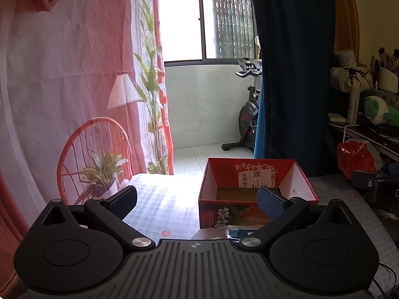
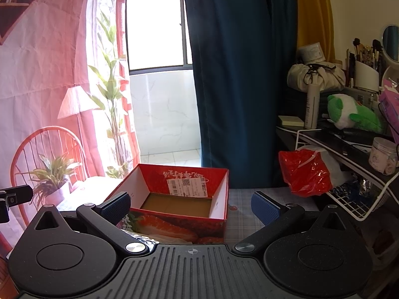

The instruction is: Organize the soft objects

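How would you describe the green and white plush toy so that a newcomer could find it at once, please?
Look right of the dark blue curtain to the cluttered black shelf. The plush toy lies there beside a tall white bottle, the only bright green thing.

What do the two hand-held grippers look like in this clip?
Both look identical. The left hand-held gripper has a matte black body with a ribbed grey centre plate carrying a small crosshair mark, two rounded black housings with circular caps, silver pivot screws, and angled black arms ending in blue textured fingertips. The right hand-held gripper matches it, blue pads included. No hands or sleeves show.
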`<action>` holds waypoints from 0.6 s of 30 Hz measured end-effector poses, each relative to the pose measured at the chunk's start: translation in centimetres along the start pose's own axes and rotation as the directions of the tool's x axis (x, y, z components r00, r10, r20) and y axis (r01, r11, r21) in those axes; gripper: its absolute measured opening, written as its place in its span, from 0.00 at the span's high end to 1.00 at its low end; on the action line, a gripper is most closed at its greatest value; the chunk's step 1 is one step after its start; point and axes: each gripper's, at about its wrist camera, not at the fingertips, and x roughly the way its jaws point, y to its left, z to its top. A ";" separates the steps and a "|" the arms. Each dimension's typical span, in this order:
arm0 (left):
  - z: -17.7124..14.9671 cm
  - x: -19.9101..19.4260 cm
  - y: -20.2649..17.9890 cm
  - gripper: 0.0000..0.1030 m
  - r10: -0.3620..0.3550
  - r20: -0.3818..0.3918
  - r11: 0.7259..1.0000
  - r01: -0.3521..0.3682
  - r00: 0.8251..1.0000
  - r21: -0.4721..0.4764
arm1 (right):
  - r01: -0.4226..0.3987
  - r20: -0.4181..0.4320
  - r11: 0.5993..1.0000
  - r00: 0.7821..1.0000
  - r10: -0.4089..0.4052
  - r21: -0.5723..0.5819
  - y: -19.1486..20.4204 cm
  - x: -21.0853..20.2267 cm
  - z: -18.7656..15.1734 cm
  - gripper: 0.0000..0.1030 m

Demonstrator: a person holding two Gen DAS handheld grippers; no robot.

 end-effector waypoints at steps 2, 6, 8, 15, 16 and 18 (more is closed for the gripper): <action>0.0 0.0 0.0 0.00 0.001 0.001 1.000 -0.001 1.000 -0.005 | 0.000 0.000 1.000 1.000 0.000 0.001 0.0 0.0 0.0 0.00; 0.0 0.0 -0.1 0.00 0.003 0.001 1.000 -0.003 1.000 -0.007 | 0.000 0.000 1.000 1.000 0.000 0.001 0.0 0.0 0.0 0.00; -0.1 0.0 -0.1 0.00 0.003 0.000 1.000 -0.003 1.000 -0.008 | 0.000 0.000 1.000 1.000 0.000 0.001 0.0 0.0 0.0 0.00; -0.1 0.0 -0.1 0.00 0.002 -0.001 1.000 -0.002 1.000 -0.007 | 0.001 0.000 1.000 1.000 -0.001 0.001 0.1 0.0 0.0 0.00; -0.1 0.0 -0.1 0.00 0.003 -0.001 1.000 -0.003 1.000 -0.008 | 0.001 -0.001 1.000 1.000 -0.001 0.001 0.1 0.0 0.0 0.00; -0.1 0.0 -0.1 0.00 0.003 -0.001 1.000 -0.003 1.000 -0.008 | 0.001 -0.001 1.000 1.000 -0.001 0.000 0.1 0.0 0.0 0.00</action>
